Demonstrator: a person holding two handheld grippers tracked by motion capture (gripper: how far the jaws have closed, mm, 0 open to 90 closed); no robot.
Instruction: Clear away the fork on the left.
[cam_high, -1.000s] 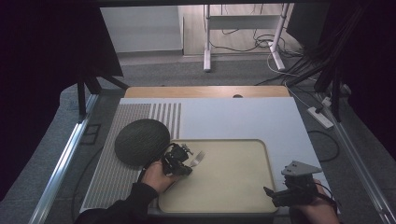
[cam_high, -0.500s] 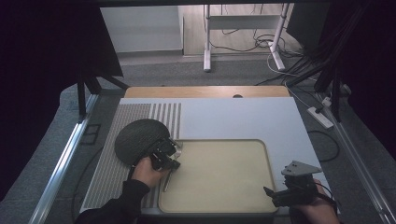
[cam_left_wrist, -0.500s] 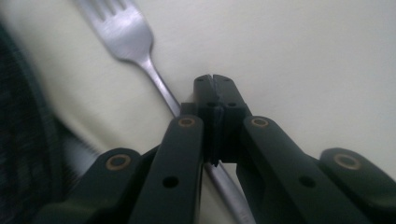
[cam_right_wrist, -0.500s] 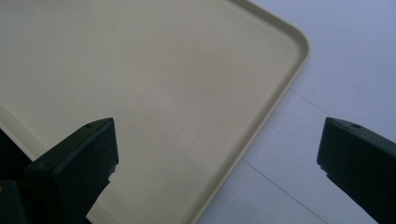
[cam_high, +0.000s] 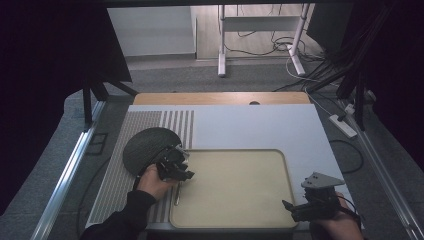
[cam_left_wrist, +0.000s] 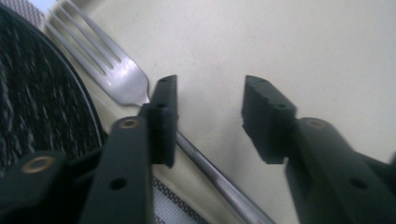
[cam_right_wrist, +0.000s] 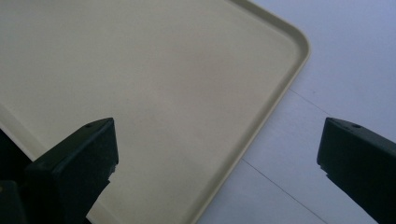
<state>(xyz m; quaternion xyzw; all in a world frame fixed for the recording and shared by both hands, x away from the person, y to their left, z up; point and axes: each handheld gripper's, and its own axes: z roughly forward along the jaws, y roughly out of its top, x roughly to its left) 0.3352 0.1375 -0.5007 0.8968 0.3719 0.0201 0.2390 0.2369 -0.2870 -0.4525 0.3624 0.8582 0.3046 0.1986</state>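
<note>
A metal fork (cam_left_wrist: 112, 65) lies along the left edge of the beige tray (cam_left_wrist: 280, 42), tines pointing away, beside a dark round plate (cam_left_wrist: 37, 107). My left gripper (cam_left_wrist: 208, 100) hovers just over it. Its jaws have just been opening, and the handle runs beneath the left jaw with neither pad pressing on it. In the high view the left gripper (cam_high: 177, 159) sits at the tray's (cam_high: 287, 170) left rim next to the plate (cam_high: 145, 147), with the fork's handle (cam_high: 177, 194) showing below it. My right gripper (cam_high: 295, 207) is open wide at the tray's near right corner; in the right gripper view the right gripper (cam_right_wrist: 219, 140) spans the tray's (cam_right_wrist: 163, 70) rim.
The plate rests on a grey striped placemat (cam_high: 115, 185) left of the tray. A white tabletop (cam_high: 260, 125) stretches behind and to the right of the tray. Metal frame rails (cam_high: 70, 170) run along the table's sides.
My left gripper carried the fork leftward from inside the tray to its left edge by the plate, then opened; the fork now lies free. The right gripper has stayed put.
</note>
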